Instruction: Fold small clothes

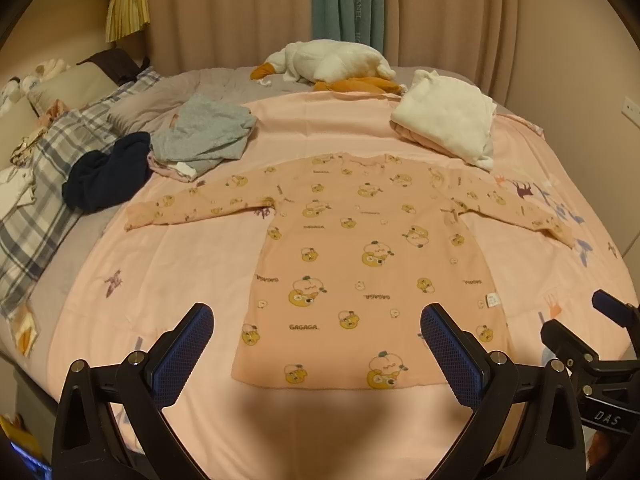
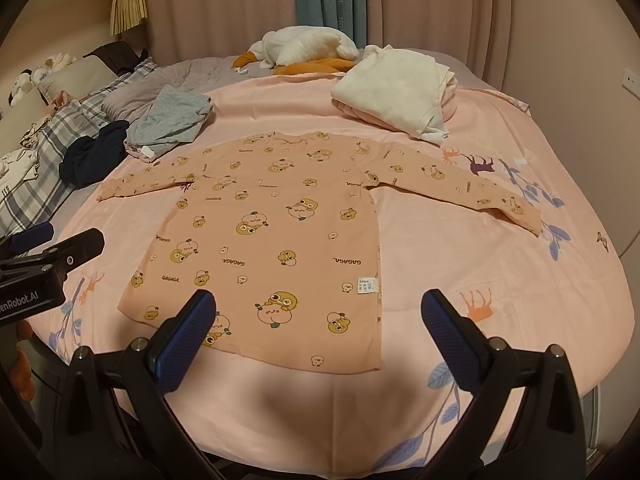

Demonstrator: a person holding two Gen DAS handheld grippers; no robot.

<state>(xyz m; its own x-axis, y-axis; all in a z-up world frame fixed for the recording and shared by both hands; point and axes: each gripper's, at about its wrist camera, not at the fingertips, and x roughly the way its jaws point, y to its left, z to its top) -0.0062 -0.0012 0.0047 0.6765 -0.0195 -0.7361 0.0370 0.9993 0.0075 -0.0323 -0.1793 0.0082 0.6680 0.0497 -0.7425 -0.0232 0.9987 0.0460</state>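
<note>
A small pink long-sleeved shirt (image 1: 356, 248) printed with yellow cartoon figures lies flat on the pink bedspread (image 1: 180, 264), both sleeves spread out sideways, hem toward me. My left gripper (image 1: 316, 320) hovers open above the hem's left part, nothing between its blue pads. In the right wrist view the same shirt (image 2: 272, 232) lies ahead, and my right gripper (image 2: 318, 308) hangs open over the hem's right corner, holding nothing. The right gripper's tip (image 1: 608, 304) shows at the left view's right edge; the left gripper's body (image 2: 52, 256) shows at the right view's left edge.
Behind the shirt lie a grey garment pile (image 1: 204, 132), a dark navy garment (image 1: 108, 172) and a folded white and pink stack (image 1: 448, 124). A white plush goose (image 1: 332, 64) rests by the curtains (image 1: 440, 8). Plaid bedding (image 1: 48, 184) and pillows line the left side.
</note>
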